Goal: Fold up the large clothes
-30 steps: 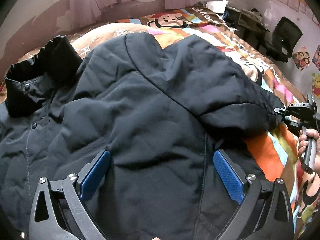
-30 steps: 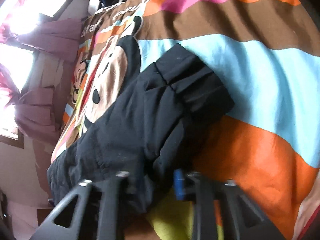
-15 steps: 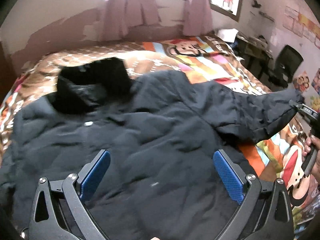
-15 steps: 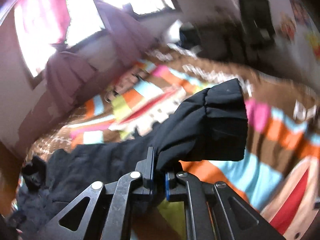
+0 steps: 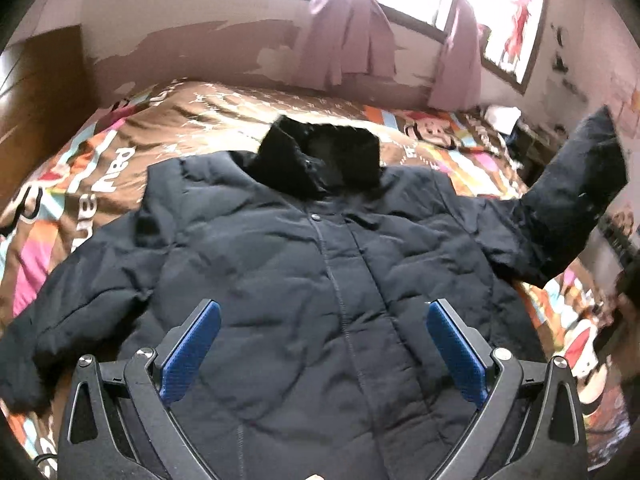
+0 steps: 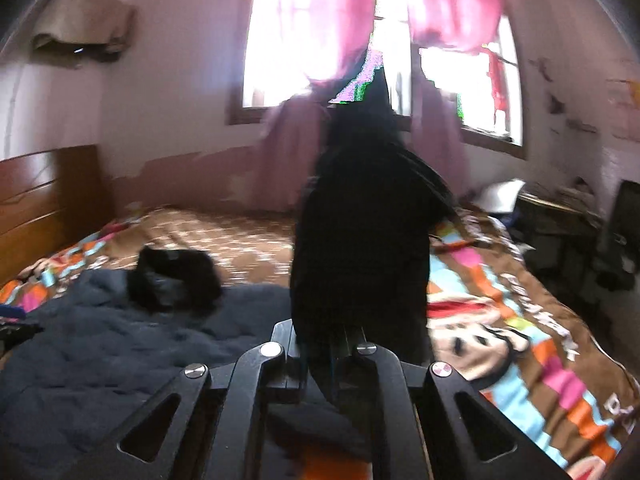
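Pinching the jacket's right sleeve (image 6: pixel 360 232) in tightly pressed jaws of the right gripper (image 6: pixel 326 344), raised clear of the bed (image 5: pixel 224 112) for folding inward across the jacket (image 5: pixel 320 280) spread front-up, left gripper (image 5: pixel 320 344) hovering spread, empty.

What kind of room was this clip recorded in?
Most likely a home bedroom: a bed with a cartoon-print bedspread and wooden headboard, pink curtains over the window, and a dark jacket spread out for folding.
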Demonstrator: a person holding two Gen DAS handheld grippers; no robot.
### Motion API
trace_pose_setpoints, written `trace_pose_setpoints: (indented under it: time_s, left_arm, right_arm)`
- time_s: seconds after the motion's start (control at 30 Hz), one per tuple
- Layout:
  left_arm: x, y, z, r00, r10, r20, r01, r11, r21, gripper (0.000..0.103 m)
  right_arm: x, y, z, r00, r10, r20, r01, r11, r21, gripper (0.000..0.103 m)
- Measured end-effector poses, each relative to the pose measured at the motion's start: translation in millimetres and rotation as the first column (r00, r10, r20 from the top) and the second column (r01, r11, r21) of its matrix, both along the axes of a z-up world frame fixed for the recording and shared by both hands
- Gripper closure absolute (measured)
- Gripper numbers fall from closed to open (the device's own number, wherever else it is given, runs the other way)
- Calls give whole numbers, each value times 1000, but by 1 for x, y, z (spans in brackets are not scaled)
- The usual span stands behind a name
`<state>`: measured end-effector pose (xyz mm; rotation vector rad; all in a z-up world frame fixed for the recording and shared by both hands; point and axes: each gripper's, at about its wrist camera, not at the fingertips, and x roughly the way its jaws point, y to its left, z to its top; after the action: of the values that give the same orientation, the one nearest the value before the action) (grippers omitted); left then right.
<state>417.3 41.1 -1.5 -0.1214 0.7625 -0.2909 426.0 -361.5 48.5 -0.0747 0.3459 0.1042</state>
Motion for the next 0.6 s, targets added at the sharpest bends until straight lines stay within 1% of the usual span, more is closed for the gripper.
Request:
trace_pose_setpoints:
  time_s: [0.07,0.17,0.27,0.4,0.47,0.53,0.6]
  left_arm:
    - [-5,15,1,1000,8,3,-8,999,-35,2]
    - [-10,36,3,1000,5,4,-5,996,-92,2]
    - [-15,53,3,1000,-13,13,15,989,-146,2]
    - [-20,69,-2,999,-38,-5,37,980,-197,2]
    - [-19,72,-5,998,-53,-25,47,976,-214,2]
    - [-18,74,-11,996,-74,-57,58,969,-240,2]
    - [-15,74,-17,992,-91,-92,63,960,-273,2]
  right_arm:
    - [2,26,-2,999,49,-7,-49,999,-17,95]
    - [8,59,-12,992,120,-37,-121,992,-25,95]
    - [12,92,-27,977,192,-89,-194,981,-20,96]
    - [14,138,-51,946,276,-170,-291,955,-66,96]
    - [16,158,-68,923,305,-234,-331,941,-78,95]
    - [16,176,-88,892,330,-309,-365,929,-61,95]
    - [19,186,-102,866,349,-358,-383,923,-27,95]
